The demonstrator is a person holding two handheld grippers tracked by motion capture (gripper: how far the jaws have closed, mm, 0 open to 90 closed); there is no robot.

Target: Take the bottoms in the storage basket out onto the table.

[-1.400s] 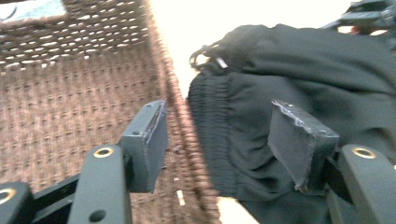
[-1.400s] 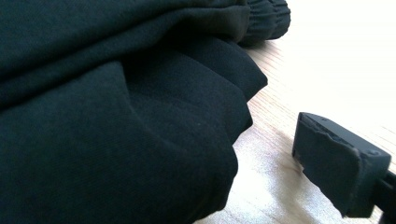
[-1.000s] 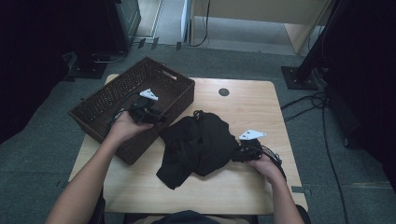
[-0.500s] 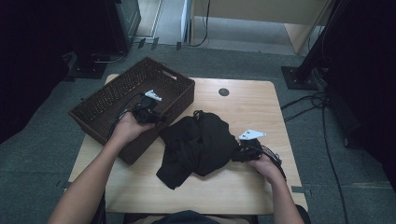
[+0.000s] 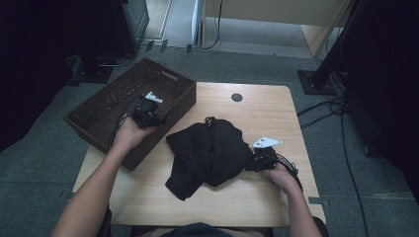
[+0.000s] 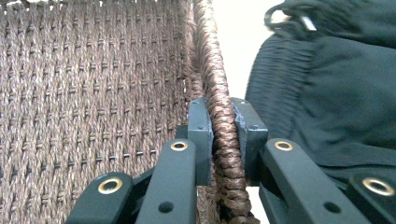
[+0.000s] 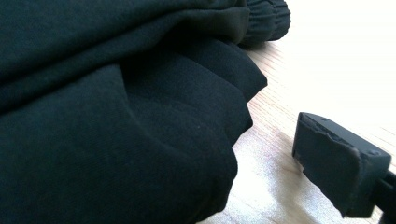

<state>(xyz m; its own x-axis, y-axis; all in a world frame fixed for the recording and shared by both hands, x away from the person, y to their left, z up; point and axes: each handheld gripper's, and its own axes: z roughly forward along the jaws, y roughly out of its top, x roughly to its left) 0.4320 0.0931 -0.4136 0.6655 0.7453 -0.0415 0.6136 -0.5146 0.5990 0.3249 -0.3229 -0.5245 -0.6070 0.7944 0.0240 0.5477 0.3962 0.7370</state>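
Note:
A dark brown woven basket [image 5: 168, 78] stands on the left part of the wooden table [image 5: 267, 113]. My left gripper [image 5: 157, 118] sits at its right wall. Its jaws have just been closing, and both pads now press the braided rim [image 6: 218, 88] between them. A crumpled black garment [image 5: 207, 153] lies in the middle of the table, just right of the basket [image 6: 336, 93]. My right gripper [image 5: 253, 162] rests low on the table at the garment's right edge. One of its fingertips [image 7: 336, 161] stands clear of the cloth [image 7: 116, 116]; the other is hidden by folds.
A small dark round insert [image 5: 236, 97] sits near the table's far edge. Cables [image 5: 341, 123] trail over the grey floor to the right. Bare tabletop [image 7: 289, 196] shows to the right of the garment and along the near edge.
The left hand has shifted slightly along the basket's right wall. The right hand and the garment have stayed where they were.

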